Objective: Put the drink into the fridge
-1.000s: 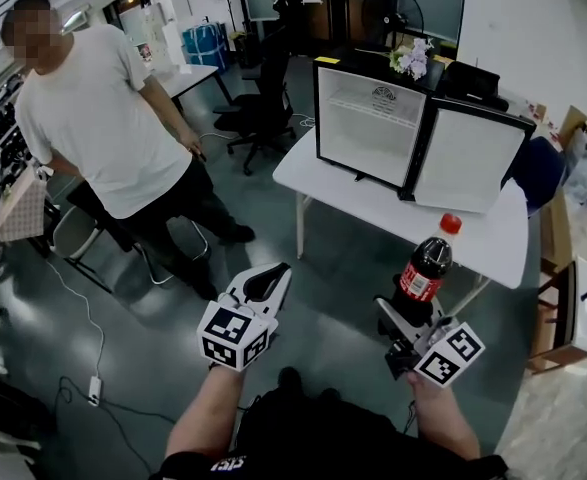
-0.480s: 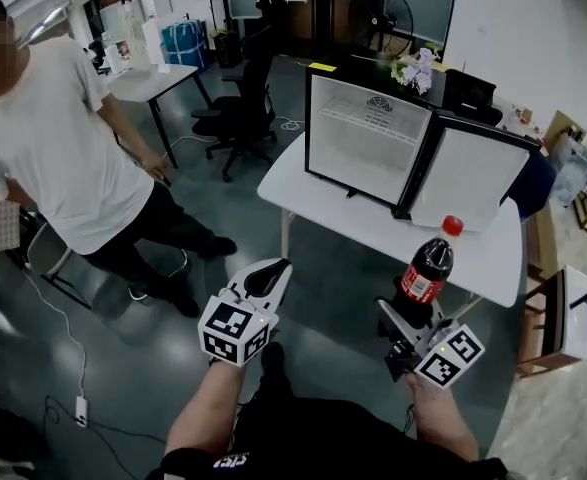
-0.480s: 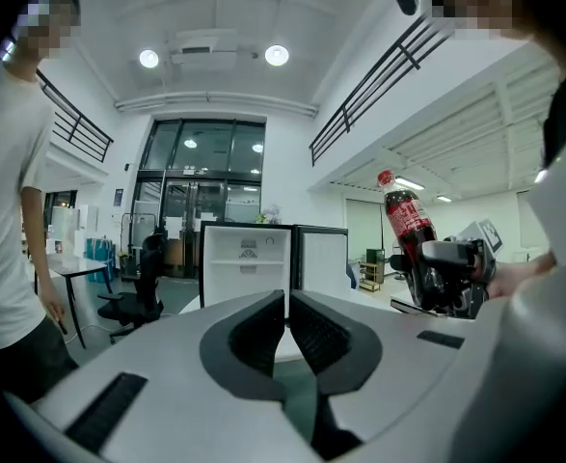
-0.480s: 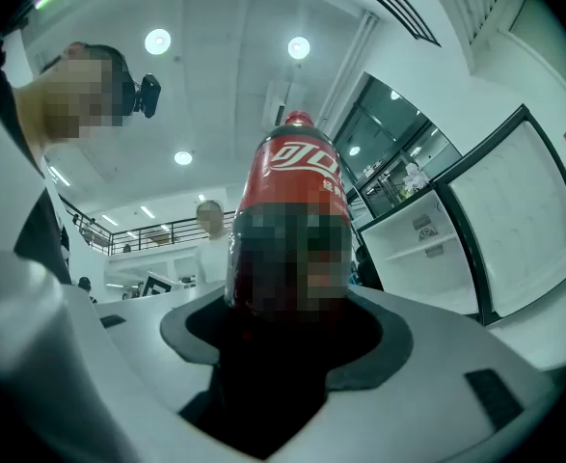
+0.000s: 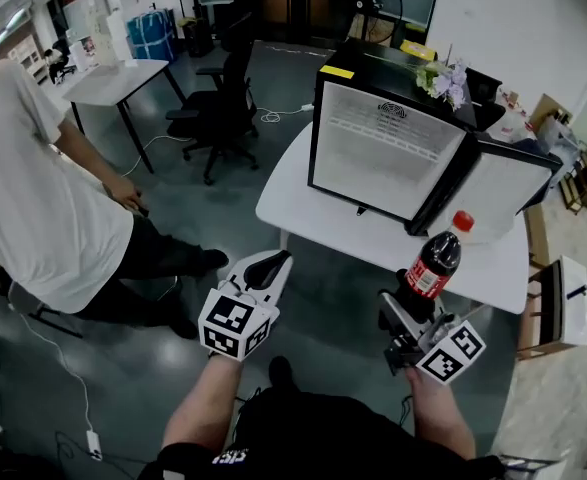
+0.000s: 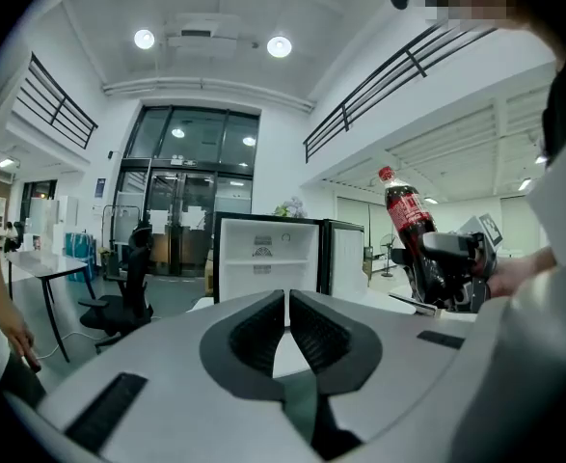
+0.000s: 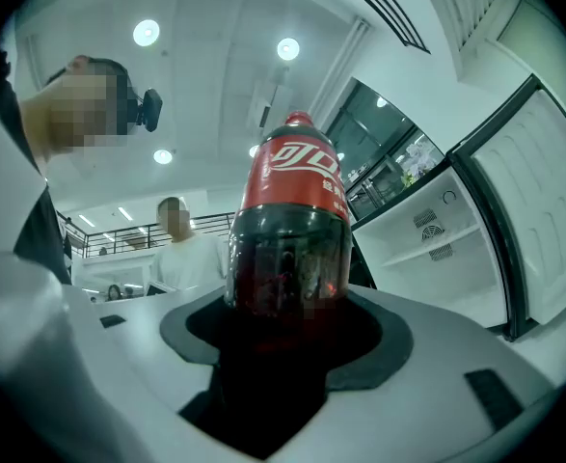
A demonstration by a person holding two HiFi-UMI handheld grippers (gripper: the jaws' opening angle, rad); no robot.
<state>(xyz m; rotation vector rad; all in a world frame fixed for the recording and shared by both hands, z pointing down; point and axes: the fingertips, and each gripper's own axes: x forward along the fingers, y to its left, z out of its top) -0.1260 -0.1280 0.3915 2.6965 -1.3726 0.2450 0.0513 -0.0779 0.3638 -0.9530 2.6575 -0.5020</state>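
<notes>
A cola bottle with a red cap and red label stands upright in my right gripper, which is shut on its lower body; the right gripper view shows the bottle filling the gap between the jaws. The small black fridge sits on a white table ahead, its door swung open to the right and its white inside with one shelf showing. My left gripper is shut with nothing in it, held level to the left of the bottle. In the left gripper view the fridge lies straight ahead.
A person in a white shirt stands at the left. A black office chair and another white table are behind. A white box sits at the right. Flowers rest on the fridge top.
The view has closed in on the fridge and table, which look larger and nearer. The person at the left has slid toward the frame edge. Both grippers keep their pose, the bottle still held.
</notes>
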